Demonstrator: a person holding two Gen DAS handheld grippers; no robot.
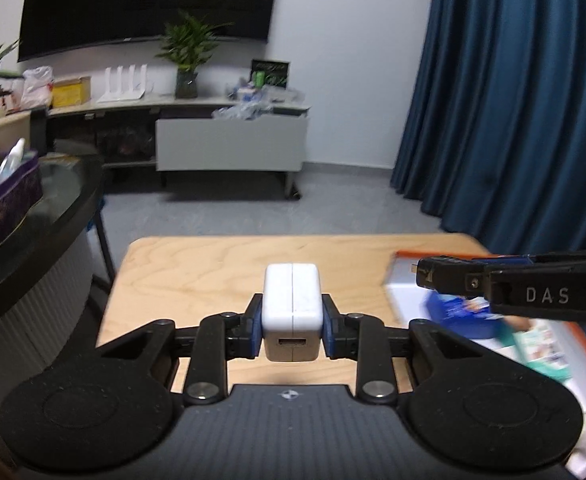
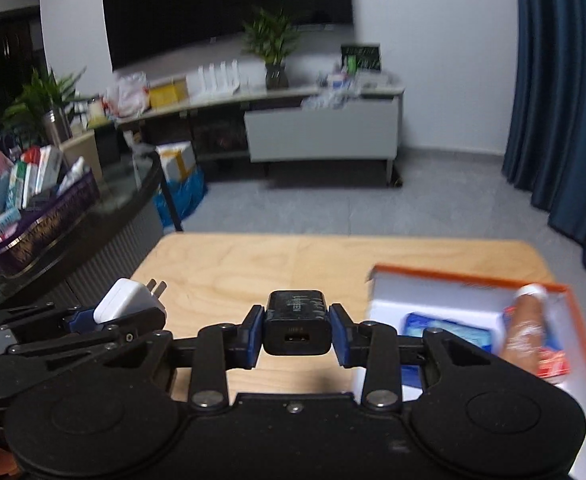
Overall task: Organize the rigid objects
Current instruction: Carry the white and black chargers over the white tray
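Both grippers tilt downward over the table (image 2: 253, 264). The left gripper (image 1: 292, 320) clamps a white charger (image 1: 292, 312), its port facing the camera, prongs forward. The right gripper (image 2: 296, 330) grasps a black charger (image 2: 296, 322) likewise, beside the box (image 2: 473, 280) at the table's right edge.

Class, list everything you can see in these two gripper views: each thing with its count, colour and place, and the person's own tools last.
white charger: one, white, held between the left fingers above the table.
black charger: one, black, held between the right fingers.
box: one, orange rim, white inside, on the table's right side, open, with packets and a tube inside.
table: one, light wood, below both grippers.
curtain: one, dark blue, at right.
potted plant: one, green, on the far cabinet.
left gripper: one, black, shut.
right gripper: one, black, shut.
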